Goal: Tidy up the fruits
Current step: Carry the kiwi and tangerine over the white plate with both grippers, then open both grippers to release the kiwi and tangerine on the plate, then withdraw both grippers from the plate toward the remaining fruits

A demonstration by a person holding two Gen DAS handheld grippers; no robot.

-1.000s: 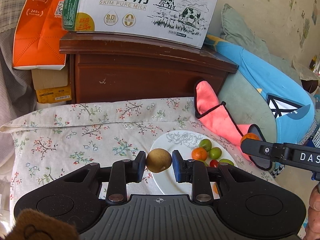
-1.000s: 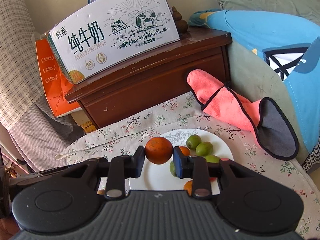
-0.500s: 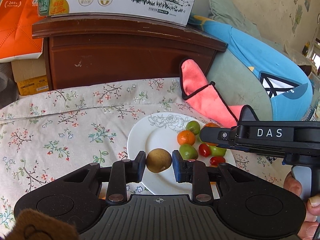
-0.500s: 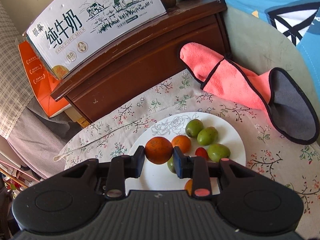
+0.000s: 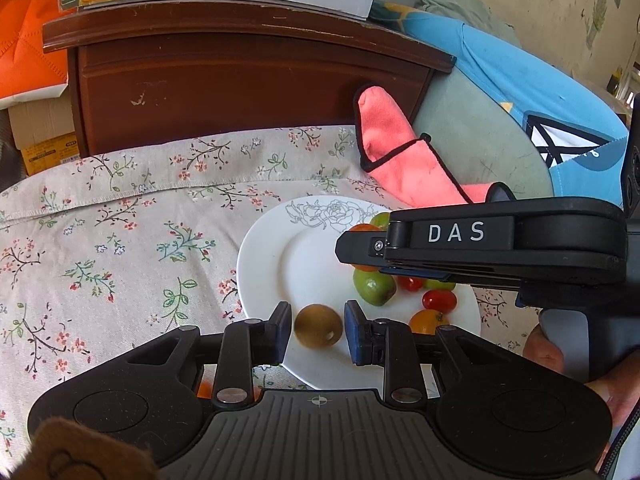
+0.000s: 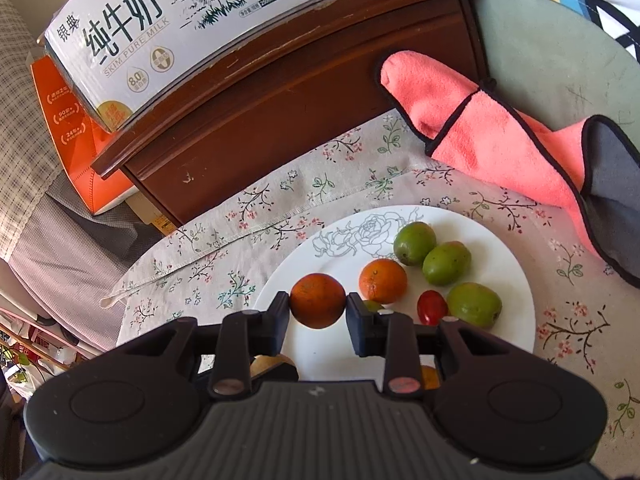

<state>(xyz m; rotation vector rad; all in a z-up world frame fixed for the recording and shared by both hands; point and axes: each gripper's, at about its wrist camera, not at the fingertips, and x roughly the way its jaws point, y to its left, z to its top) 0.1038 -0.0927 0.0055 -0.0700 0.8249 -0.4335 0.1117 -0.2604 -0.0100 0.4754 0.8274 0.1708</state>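
Both claws sank toward the plate (image 6: 516, 280), gripping fruit.

You read "SKIM PURE MILK" and big characters 纯牛奶 on white milk carton (image 6: 192, 28) atop wooden cabinet (image 6: 320, 92); "8.0" badge below them; "250mL×24" near its lower edge. "DAS" in white letters on side of right gripper (image 5: 456, 234). Orange box (image 6: 72, 132): "90", "24" badges, rest too small.

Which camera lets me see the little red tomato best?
The right wrist view. There the small red cherry tomato lies in plain sight on the white rose-patterned plate, beside green fruits. The left wrist view shows red tomatoes too, but the black right gripper covers part of that fruit pile.
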